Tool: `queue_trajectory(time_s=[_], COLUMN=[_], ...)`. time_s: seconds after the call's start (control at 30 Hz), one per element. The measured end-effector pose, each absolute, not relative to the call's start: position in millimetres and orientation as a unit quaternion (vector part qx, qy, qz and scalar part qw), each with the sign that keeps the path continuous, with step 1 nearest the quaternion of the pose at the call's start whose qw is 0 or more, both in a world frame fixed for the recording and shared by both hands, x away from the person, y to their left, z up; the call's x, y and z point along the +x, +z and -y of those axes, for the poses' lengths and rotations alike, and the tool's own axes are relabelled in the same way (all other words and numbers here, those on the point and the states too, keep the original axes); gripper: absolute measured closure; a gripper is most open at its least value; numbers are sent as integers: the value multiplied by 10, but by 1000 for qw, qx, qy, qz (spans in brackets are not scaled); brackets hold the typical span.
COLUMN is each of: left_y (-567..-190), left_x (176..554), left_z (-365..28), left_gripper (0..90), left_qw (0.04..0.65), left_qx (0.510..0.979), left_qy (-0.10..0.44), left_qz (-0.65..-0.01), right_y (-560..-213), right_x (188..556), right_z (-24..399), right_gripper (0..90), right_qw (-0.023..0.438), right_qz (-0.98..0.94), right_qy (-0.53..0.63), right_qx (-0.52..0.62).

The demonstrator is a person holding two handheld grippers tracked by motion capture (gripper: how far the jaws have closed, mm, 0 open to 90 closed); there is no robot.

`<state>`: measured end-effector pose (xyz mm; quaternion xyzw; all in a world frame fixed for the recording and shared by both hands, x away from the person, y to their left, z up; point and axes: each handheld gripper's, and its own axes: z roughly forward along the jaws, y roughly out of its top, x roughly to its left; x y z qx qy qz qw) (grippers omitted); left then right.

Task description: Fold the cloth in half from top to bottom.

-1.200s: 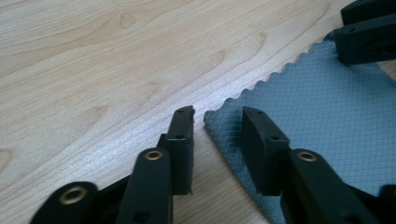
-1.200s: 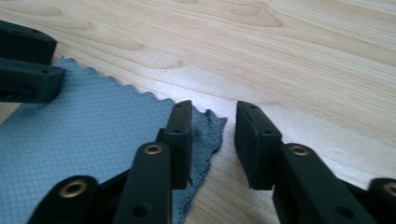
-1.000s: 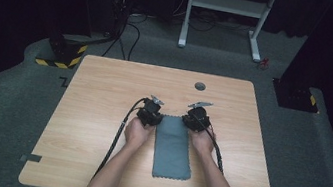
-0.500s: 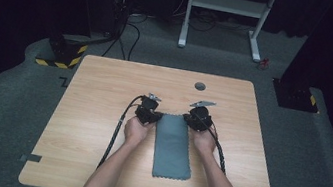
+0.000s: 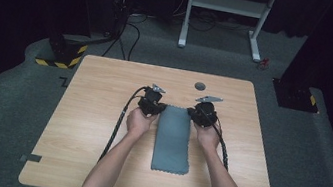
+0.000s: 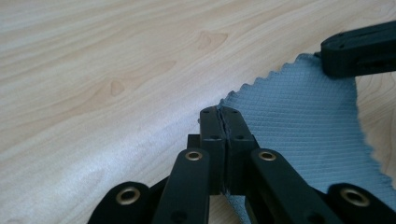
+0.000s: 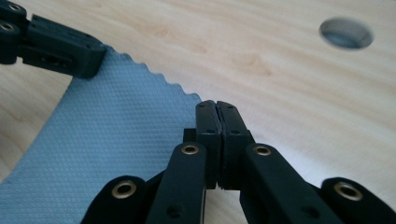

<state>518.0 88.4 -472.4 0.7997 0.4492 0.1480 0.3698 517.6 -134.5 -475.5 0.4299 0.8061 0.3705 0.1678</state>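
Observation:
A grey-blue cloth (image 5: 173, 142) lies lengthwise on the middle of the wooden table (image 5: 90, 112). My left gripper (image 5: 161, 108) is shut on its far left corner, and my right gripper (image 5: 193, 113) is shut on its far right corner. In the left gripper view the jaws (image 6: 220, 112) pinch the zigzag edge of the cloth (image 6: 299, 121), with the right gripper (image 6: 359, 49) farther off. In the right gripper view the closed jaws (image 7: 215, 105) hold the cloth (image 7: 107, 130), with the left gripper (image 7: 60, 49) at the other corner. The far edge of the cloth hangs a little above the table.
A round dark hole (image 5: 200, 85) sits in the tabletop just beyond the grippers, the same hole (image 7: 346, 33) as in the right gripper view. Black cables (image 5: 116, 126) trail along both forearms. Beyond the table stand a white frame (image 5: 226, 7) and a striped base (image 5: 62, 54).
Both grippers have closed on the cloth's far corners and risen slightly, lifting that edge off the table. The near end of the cloth has stayed flat.

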Motion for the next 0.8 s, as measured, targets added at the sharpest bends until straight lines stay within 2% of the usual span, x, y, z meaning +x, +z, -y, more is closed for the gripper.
queue_trajectory(time_s=[0.8], left_y=[-4863], left_x=[4921], left_z=[-911], left_gripper=[882], left_qw=[387], left_qx=[811], left_qy=[110], left_qz=[-426], right_y=[-4879], right_x=[4917], right_z=[1474], right_gripper=[890], right_qw=[142], right_qz=[-821], right_qy=[377], right_qx=[405])
